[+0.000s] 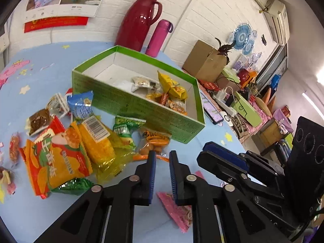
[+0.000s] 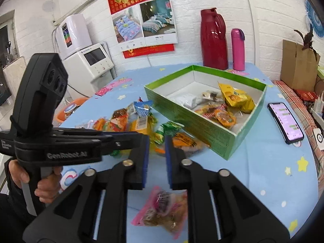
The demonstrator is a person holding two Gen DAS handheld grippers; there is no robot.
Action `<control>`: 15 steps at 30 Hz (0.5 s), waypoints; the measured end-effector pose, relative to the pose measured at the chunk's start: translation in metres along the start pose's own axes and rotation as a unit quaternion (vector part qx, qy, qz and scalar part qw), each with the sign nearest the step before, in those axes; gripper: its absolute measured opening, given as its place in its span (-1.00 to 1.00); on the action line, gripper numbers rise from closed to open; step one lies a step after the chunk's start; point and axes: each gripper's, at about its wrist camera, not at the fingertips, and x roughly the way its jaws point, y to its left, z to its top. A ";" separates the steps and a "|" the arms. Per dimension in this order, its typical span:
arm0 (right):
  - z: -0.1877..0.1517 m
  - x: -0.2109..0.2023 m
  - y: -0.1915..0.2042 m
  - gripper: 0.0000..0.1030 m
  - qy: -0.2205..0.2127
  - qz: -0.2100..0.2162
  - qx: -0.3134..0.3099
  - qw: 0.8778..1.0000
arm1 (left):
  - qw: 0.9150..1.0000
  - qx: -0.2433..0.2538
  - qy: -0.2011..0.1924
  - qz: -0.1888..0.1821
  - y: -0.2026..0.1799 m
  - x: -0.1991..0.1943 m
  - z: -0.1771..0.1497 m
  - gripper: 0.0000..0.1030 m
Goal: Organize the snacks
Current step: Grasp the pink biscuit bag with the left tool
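crinkly pink packet [image 2: 162, 210] below right gripper [image 2: 157, 162]; glossy green box [image 2: 194, 121] beyond.

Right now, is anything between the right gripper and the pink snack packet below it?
Nothing visible: the right gripper hangs open above the pink snack packet, which lies alone on the blue tablecloth.

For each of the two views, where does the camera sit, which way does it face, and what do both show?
Left wrist: on the left gripper, facing the green box and loose snacks; right gripper intrudes at right.
Right wrist: on the right gripper, facing the same box; left gripper and its hand show at left.
Shared: box, pink packet, red jug.
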 end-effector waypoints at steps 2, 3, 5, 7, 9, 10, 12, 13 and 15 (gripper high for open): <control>-0.014 0.003 -0.011 -0.27 0.018 -0.015 0.014 1.000 | 1.000 -0.021 0.018 -0.008 0.009 0.007 -0.010 -0.26; -0.024 0.003 -0.016 -0.27 0.031 -0.018 0.023 0.999 | 0.999 -0.028 0.029 -0.011 0.013 0.011 -0.015 -0.15; -0.040 -0.001 -0.023 -0.25 0.050 -0.014 0.044 0.998 | 0.998 -0.030 0.045 -0.025 0.019 0.016 -0.027 -0.15; -0.053 -0.010 -0.029 -0.13 0.051 -0.007 0.071 0.996 | 0.997 -0.020 0.063 -0.031 0.017 0.021 -0.039 -0.15; -0.059 -0.021 -0.029 -0.01 0.053 0.001 0.081 0.995 | 0.996 -0.009 0.080 -0.034 0.014 0.022 -0.052 -0.15; -0.062 -0.026 -0.027 -0.01 0.050 0.003 0.078 0.996 | 0.995 -0.005 0.088 -0.036 0.013 0.022 -0.058 -0.14; -0.064 -0.036 -0.022 -0.01 0.047 0.005 0.068 0.997 | 0.995 0.002 0.095 -0.037 0.011 0.017 -0.068 -0.13; -0.064 -0.040 -0.019 -0.01 0.043 0.008 0.065 0.997 | 0.995 0.003 0.097 -0.036 0.009 0.015 -0.073 -0.12; -0.065 -0.046 -0.015 -0.01 0.039 0.023 0.064 0.997 | 0.994 0.000 0.099 -0.039 0.009 0.010 -0.080 -0.12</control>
